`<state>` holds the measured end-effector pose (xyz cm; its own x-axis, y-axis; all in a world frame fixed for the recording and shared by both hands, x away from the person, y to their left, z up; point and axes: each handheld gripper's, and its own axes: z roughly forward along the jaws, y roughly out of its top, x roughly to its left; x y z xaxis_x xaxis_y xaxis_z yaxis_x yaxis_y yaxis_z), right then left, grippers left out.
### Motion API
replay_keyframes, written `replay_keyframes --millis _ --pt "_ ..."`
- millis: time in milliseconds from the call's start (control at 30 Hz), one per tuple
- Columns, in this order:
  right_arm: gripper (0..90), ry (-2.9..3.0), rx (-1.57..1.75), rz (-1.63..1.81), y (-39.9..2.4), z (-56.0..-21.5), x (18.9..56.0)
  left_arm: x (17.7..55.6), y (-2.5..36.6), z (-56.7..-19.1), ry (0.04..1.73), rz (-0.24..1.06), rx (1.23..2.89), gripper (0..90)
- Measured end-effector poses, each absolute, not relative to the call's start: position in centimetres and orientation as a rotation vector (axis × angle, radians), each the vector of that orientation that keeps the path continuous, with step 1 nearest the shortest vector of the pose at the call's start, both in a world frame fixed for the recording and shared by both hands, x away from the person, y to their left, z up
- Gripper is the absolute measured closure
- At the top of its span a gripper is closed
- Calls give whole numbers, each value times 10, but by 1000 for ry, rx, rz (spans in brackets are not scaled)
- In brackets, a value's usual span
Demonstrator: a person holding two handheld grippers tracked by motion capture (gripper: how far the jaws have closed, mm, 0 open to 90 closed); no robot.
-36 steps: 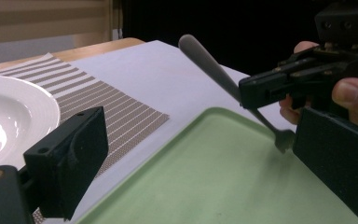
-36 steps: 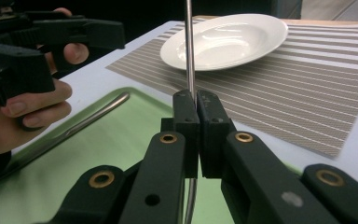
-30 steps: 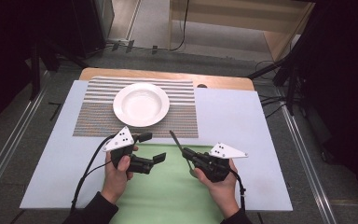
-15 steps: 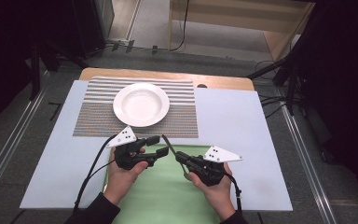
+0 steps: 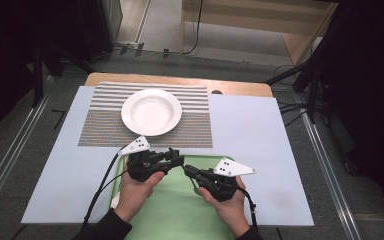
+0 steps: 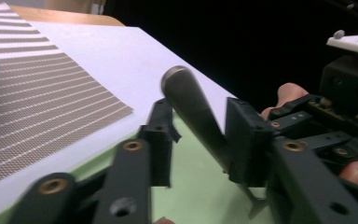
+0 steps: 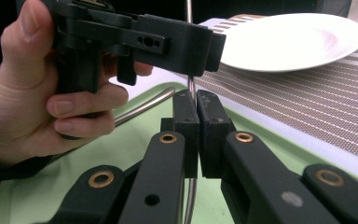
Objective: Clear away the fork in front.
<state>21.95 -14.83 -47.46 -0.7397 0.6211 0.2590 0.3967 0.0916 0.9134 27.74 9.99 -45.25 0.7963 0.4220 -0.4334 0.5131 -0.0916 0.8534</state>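
No text, label, brand, number or sign can be read anywhere.

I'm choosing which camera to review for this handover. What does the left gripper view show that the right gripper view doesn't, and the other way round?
Left gripper view: the utensil shows its rounded handle end between the jaws of the left gripper, which have just been closing. One pad touches it and the other stands off.
Right gripper view: the right gripper is shut on the utensil's thin stem, and the hand is holding the left gripper.
Both: white plate, striped mat, green tray.
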Motion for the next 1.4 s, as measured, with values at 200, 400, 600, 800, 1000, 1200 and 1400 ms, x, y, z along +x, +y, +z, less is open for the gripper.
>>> replay_keyframes --millis 200,400,600,800,1000,1200,1400 --pt "856 2167 964 1714 -146 -476 219 274 101 -450 692 -158 1672 787" --pt "714 2136 929 1758 -150 -477 222 272 105 -444 680 -158 1646 858" --pt "556 2013 916 1691 -162 -481 228 272 111 -442 669 -135 1636 859" --pt "400 1973 1064 1544 -184 -484 235 272 116 -441 650 -112 1649 859" --pt "154 1898 1149 1461 -203 -485 235 271 123 -439 651 -105 1641 859" --pt "89 1864 1194 1475 -222 -487 234 271 130 -436 652 -114 1622 859" --pt "0 1852 1224 1497 -235 -488 235 272 137 -435 650 -124 1627 859"
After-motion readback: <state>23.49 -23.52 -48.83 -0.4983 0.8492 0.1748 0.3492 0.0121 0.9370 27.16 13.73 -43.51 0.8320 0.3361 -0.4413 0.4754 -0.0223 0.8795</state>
